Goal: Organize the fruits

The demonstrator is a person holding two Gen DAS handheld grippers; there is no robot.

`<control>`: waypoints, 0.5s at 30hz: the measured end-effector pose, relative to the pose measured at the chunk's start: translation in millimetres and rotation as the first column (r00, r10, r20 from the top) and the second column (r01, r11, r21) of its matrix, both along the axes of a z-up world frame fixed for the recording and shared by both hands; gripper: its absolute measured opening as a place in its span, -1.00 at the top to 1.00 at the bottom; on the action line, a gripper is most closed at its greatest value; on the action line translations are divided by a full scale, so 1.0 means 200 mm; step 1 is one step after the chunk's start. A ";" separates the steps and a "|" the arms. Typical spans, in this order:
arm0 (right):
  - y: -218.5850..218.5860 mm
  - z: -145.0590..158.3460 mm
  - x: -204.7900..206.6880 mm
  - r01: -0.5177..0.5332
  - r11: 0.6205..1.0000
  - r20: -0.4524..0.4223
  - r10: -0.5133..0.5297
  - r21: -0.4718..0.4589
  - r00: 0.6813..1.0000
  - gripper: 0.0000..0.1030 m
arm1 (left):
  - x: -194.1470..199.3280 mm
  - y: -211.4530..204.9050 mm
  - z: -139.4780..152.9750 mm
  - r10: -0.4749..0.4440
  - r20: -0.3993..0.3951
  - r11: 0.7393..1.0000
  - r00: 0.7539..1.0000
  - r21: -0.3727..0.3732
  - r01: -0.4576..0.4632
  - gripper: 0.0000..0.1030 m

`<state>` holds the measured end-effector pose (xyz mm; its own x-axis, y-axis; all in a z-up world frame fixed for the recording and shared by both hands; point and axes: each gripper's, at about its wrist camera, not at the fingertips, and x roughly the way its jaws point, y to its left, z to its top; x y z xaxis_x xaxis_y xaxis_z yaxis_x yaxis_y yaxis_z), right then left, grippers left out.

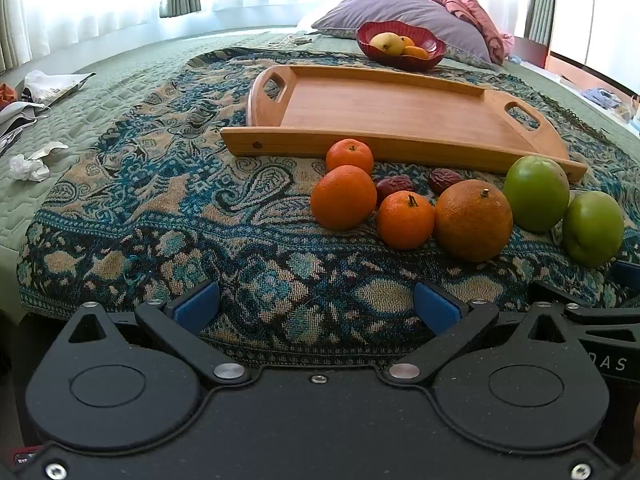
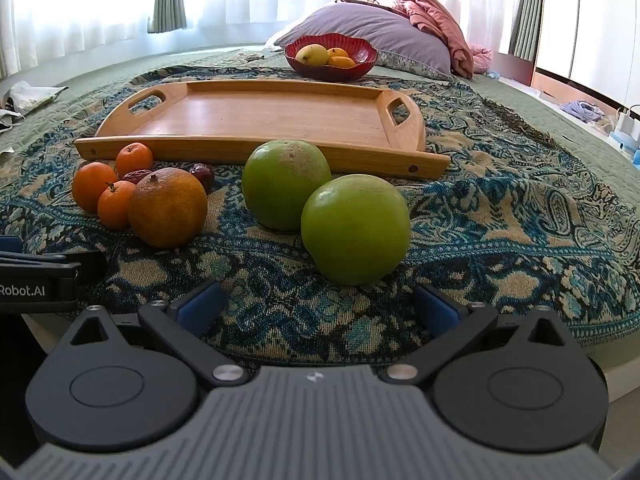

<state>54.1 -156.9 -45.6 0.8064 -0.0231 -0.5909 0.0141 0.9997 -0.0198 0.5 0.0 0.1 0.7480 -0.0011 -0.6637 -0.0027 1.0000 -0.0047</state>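
An empty wooden tray (image 1: pixel 392 112) (image 2: pixel 256 120) lies on a patterned blanket on a bed. In front of it sit three small tangerines (image 1: pixel 405 220) (image 2: pixel 116 204), a large orange (image 1: pixel 474 220) (image 2: pixel 168 208), two green fruits (image 1: pixel 536 194) (image 2: pixel 356 228) and two dark red dates (image 1: pixel 394 186) (image 2: pixel 202 174). A red bowl (image 1: pixel 400 46) (image 2: pixel 332 56) behind the tray holds a yellow fruit and small orange fruits. My left gripper (image 1: pixel 316 306) is open and empty, short of the tangerines. My right gripper (image 2: pixel 318 304) is open and empty, just before the near green fruit.
A purple pillow (image 1: pixel 404 12) (image 2: pixel 376 28) and a pink cloth (image 1: pixel 468 4) lie behind the bowl. Crumpled paper (image 1: pixel 30 164) and wrappers (image 1: pixel 52 86) lie on the green quilt at left. The bed's near edge is just below both grippers.
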 end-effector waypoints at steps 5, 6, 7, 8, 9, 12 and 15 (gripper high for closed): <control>0.00 0.00 0.00 -0.001 1.000 0.001 0.001 -0.002 1.000 -1.00 | 0.00 0.00 0.00 0.000 0.000 1.000 1.000 0.000 0.000 -1.00; 0.00 0.00 0.00 -0.001 1.000 0.001 0.001 -0.002 1.000 -1.00 | 0.00 0.00 0.00 0.000 0.000 1.000 1.000 0.000 0.000 -1.00; 0.00 0.00 0.00 -0.001 1.000 0.000 0.001 -0.001 1.000 -1.00 | 0.00 0.00 0.00 0.000 0.000 1.000 1.000 0.000 0.000 -1.00; 0.00 0.00 0.00 -0.001 1.000 0.000 0.001 -0.002 1.000 -1.00 | 0.00 0.00 0.00 0.000 0.001 1.000 1.000 0.000 0.000 -1.00; 0.00 0.00 0.01 -0.001 1.000 0.000 0.001 -0.002 1.000 -1.00 | 0.00 0.00 0.00 0.000 0.001 1.000 1.000 0.001 0.000 -1.00; 0.00 0.00 0.01 -0.002 1.000 -0.001 0.002 -0.002 1.000 -1.00 | 0.00 0.00 0.00 0.000 0.001 1.000 1.000 0.001 0.000 -1.00; 0.01 0.00 0.00 -0.001 1.000 0.002 0.001 -0.004 1.000 -1.00 | 0.00 0.00 0.00 0.000 0.001 1.000 1.000 0.001 0.000 -1.00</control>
